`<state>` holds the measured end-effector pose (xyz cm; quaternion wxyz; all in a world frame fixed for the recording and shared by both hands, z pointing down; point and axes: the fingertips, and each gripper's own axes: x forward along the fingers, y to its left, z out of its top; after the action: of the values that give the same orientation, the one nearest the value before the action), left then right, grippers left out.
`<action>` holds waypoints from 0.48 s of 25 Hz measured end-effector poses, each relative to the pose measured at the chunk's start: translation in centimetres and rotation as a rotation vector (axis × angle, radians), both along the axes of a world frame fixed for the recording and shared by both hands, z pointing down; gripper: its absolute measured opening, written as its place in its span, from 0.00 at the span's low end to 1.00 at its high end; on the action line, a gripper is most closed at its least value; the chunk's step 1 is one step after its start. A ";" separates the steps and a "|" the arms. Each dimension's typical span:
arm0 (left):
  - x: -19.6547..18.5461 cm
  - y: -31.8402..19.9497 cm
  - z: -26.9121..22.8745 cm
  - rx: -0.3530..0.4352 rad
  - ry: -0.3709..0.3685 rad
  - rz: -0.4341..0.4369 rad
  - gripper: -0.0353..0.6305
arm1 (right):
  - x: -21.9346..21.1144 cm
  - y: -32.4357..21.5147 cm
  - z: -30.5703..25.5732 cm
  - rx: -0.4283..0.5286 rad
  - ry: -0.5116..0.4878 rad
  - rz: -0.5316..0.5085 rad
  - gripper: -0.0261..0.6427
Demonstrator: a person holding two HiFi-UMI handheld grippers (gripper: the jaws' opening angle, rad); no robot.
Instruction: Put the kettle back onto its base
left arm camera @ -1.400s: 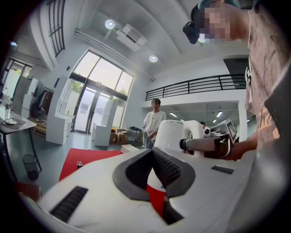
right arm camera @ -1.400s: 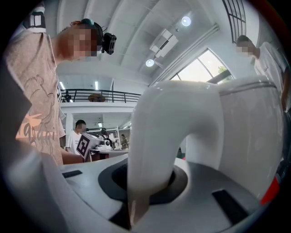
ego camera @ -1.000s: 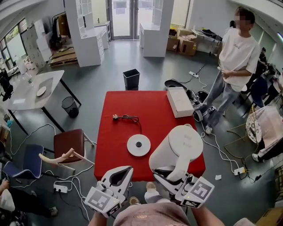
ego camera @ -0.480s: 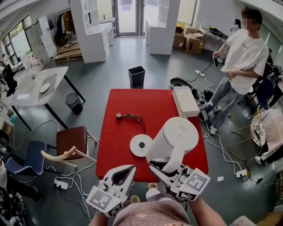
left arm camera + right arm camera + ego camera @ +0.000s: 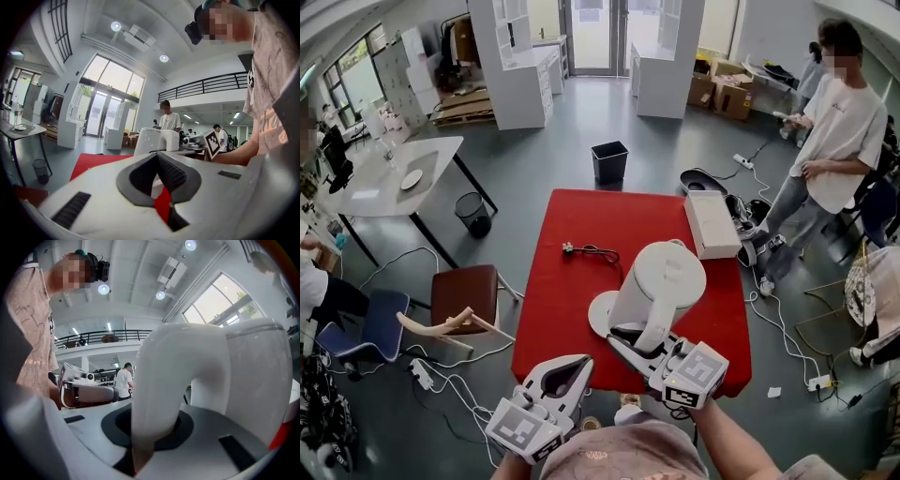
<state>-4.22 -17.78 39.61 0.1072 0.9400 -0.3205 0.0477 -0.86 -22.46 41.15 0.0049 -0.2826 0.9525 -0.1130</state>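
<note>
Over the near half of the red bench (image 5: 581, 220), the white kettle (image 5: 661, 281) was seen in the head view. It was carried by its handle (image 5: 652, 323) in the right tool (image 5: 628, 339) and overlapped the right edge of its round white base (image 5: 598, 314). Whether kettle and base touched could not be told. Only that view showed the base and the black cable (image 5: 591, 251) lying beyond it with its plug.

The grip was shown closely by the right gripper view alone: the jaws were clamped on the lower end of the handle, with the kettle's body rising to the right. The left tool (image 5: 158, 164) was shown in the left gripper view with its jaws drawn together and nothing held. A sliver of red was seen through them, and the kettle stood beyond in side view beside the right tool's marker cube (image 5: 212, 142).

A long white box (image 5: 711, 223) lay at the bench's far right edge. Around the bench a grey floor (image 5: 534, 159) was seen, with a black bin (image 5: 609, 161), a brown chair (image 5: 464, 295), a white table (image 5: 389, 183) and a standing person (image 5: 836, 131).
</note>
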 end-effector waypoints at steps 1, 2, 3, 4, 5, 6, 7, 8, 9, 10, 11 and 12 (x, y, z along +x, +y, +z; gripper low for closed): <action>-0.2 -0.1 0.0 0.002 0.000 -0.006 0.06 | -0.3 -0.4 0.3 -0.005 0.004 -0.009 0.13; -0.4 -0.2 0.0 0.009 0.000 -0.012 0.06 | -0.6 -0.8 0.6 -0.011 0.006 -0.018 0.13; -0.6 -0.3 0.1 0.018 -0.001 -0.019 0.06 | -0.9 -1.1 1.0 -0.017 0.005 -0.024 0.13; -0.8 -0.5 0.1 0.026 -0.001 -0.027 0.06 | -1.1 -1.5 1.4 -0.021 0.004 -0.030 0.13; -1.0 -0.6 0.2 0.036 0.000 -0.035 0.06 | -1.4 -2.0 1.7 -0.025 0.005 -0.038 0.13; -1.1 -0.8 0.3 0.045 0.001 -0.043 0.06 | -1.6 -2.4 2.0 -0.029 0.008 -0.048 0.13; -1.2 -1.0 0.4 0.049 0.001 -0.050 0.06 | -1.8 -2.8 2.3 -0.033 0.012 -0.059 0.13; -1.3 -1.1 0.5 0.049 -0.001 -0.057 0.06 | -1.9 -3.3 2.8 -0.039 0.017 -0.065 0.13; -1.5 -1.2 0.6 0.047 -0.002 -0.064 0.06 | -1.9 -3.6 3.3 -0.046 0.022 -0.067 0.13; -1.7 -1.4 0.6 0.044 -0.004 -0.071 0.06 | -1.9 -3.9 3.8 -0.052 0.026 -0.069 0.13; -2.0 -1.5 0.6 0.042 -0.005 -0.078 0.06 | -2.0 -4.1 4.1 -0.056 0.028 -0.071 0.13; -2.3 -1.6 0.7 0.040 -0.005 -0.085 0.06 | -2.2 -4.3 4.3 -0.059 0.029 -0.073 0.13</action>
<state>-6.56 -19.41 40.29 0.0896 0.9273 -0.3614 0.0390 -3.06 -26.72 45.41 -0.0213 -0.2490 0.9585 -0.1372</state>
